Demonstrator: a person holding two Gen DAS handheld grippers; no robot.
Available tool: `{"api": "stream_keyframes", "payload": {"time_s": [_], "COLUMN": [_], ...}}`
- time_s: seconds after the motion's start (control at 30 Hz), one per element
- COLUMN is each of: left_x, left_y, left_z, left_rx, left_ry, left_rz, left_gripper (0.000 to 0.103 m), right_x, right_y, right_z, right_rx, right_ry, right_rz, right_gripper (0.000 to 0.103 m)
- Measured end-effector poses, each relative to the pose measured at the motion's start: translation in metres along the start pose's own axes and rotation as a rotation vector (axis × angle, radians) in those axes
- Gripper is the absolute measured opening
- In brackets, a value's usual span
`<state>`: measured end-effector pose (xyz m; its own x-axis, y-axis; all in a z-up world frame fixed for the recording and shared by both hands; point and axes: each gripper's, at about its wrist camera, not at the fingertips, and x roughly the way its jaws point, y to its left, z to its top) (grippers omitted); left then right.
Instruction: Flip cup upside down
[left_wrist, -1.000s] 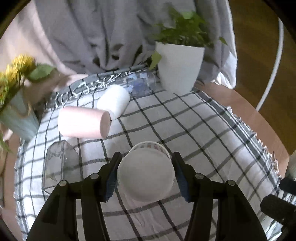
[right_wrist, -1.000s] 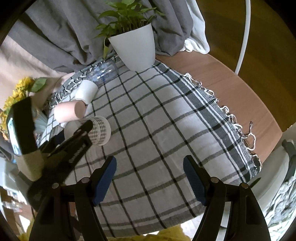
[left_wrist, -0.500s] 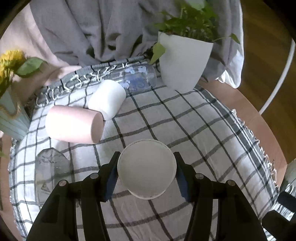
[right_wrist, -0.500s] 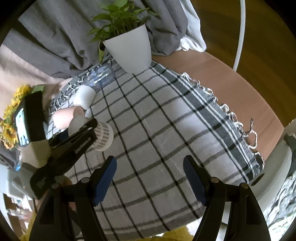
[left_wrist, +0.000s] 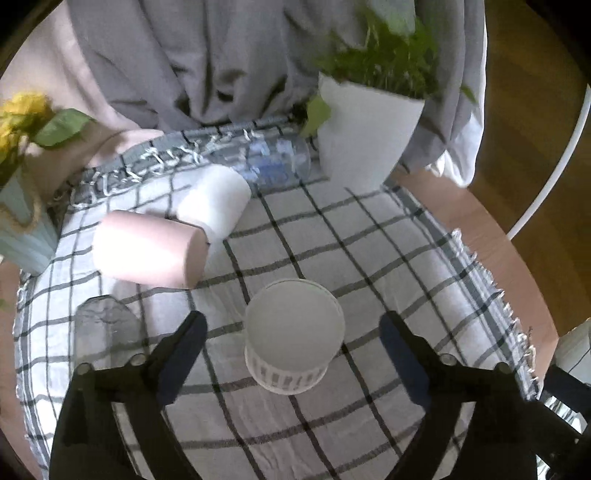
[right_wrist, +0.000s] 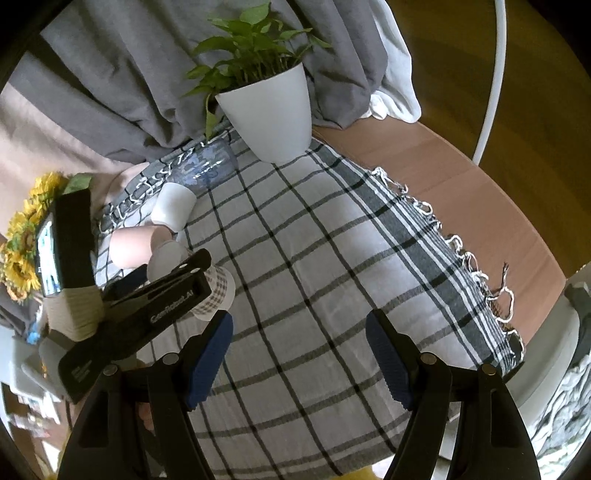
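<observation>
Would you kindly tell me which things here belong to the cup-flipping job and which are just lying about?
Job: checked cup, base up on the tablecloth; left gripper, open around it.

Lying about: pink cup, white cup, clear bottle, potted plant, sunflowers.

1. Cup: white, grey check band at its rim.
2. Cloth: pale grey, black grid.
3. Lying cups: pink, white.
4. Pot: white, green leaves.
5. Gripper pads: blue.
</observation>
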<state>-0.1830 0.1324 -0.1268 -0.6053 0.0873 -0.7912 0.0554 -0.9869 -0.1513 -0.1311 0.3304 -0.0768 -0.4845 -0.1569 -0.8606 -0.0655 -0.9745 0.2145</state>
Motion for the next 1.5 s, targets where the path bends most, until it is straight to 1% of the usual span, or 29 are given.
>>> {"api": "stream_keyframes", "payload": {"time_s": [0.03,0.07,0.1,0.2,0.27,0.33,0.4,0.53,0.63,0.77,0.9,1.0,1.13,1.27,1.5], "left_x": [-0.008,-0.019,-0.025,-0.044,-0.053,-0.064,-0.077,-0.103,-0.117,-0.132,-0.146,-0.154,-0.164,-0.170,-0.172], "left_y": [0.002,0.006,0.008,0.018,0.026,0.035,0.041,0.047,0.052,0.061,0.062,0.063,0.066,0.066,0.066], "left_z": [-0.001,-0.002,-0.003,-0.005,-0.007,-0.012,-0.018,-0.031,-0.038,-0.045,-0.053,-0.058,-0.063,-0.065,-0.065], "left_rx": [-0.012,-0.031,-0.043,-0.084,-0.109,-0.135,-0.145,-0.133,-0.147,-0.186,-0.175,-0.186,-0.206,-0.195,-0.191], "left_ry": [-0.019,-0.042,-0.053,-0.064,-0.053,-0.059,-0.085,-0.147,-0.168,-0.179,-0.205,-0.228,-0.252,-0.272,-0.277], "left_rz": [0.004,0.022,0.037,0.096,0.139,0.169,0.181,0.235,0.245,0.229,0.263,0.271,0.263,0.264,0.263], "left_gripper": [0.098,0.102,0.103,0.103,0.103,0.103,0.103,0.103,0.103,0.103,0.103,0.103,0.103,0.103,0.103], "right_x": [-0.003,-0.006,-0.009,-0.018,-0.022,-0.028,-0.032,-0.040,-0.047,-0.056,-0.060,-0.063,-0.065,-0.067,-0.068], "right_y": [0.000,0.001,0.002,0.008,0.012,0.017,0.021,0.037,0.050,0.064,0.072,0.077,0.080,0.081,0.082], "right_z": [0.000,0.000,0.000,0.000,0.001,0.002,0.003,0.001,-0.003,-0.008,-0.011,-0.014,-0.018,-0.020,-0.020], "right_rx": [-0.002,-0.007,-0.017,-0.052,-0.070,-0.085,-0.095,-0.138,-0.187,-0.232,-0.255,-0.271,-0.284,-0.282,-0.279], "right_ry": [-0.005,-0.014,-0.027,-0.055,-0.062,-0.079,-0.099,-0.129,-0.154,-0.177,-0.185,-0.189,-0.196,-0.204,-0.207], "right_rz": [0.000,0.000,-0.001,-0.004,0.010,0.021,0.036,0.064,0.079,0.102,0.124,0.130,0.134,0.133,0.133], "right_gripper": [0.078,0.080,0.083,0.083,0.083,0.084,0.086,0.087,0.087,0.087,0.087,0.087,0.087,0.087,0.087]}}
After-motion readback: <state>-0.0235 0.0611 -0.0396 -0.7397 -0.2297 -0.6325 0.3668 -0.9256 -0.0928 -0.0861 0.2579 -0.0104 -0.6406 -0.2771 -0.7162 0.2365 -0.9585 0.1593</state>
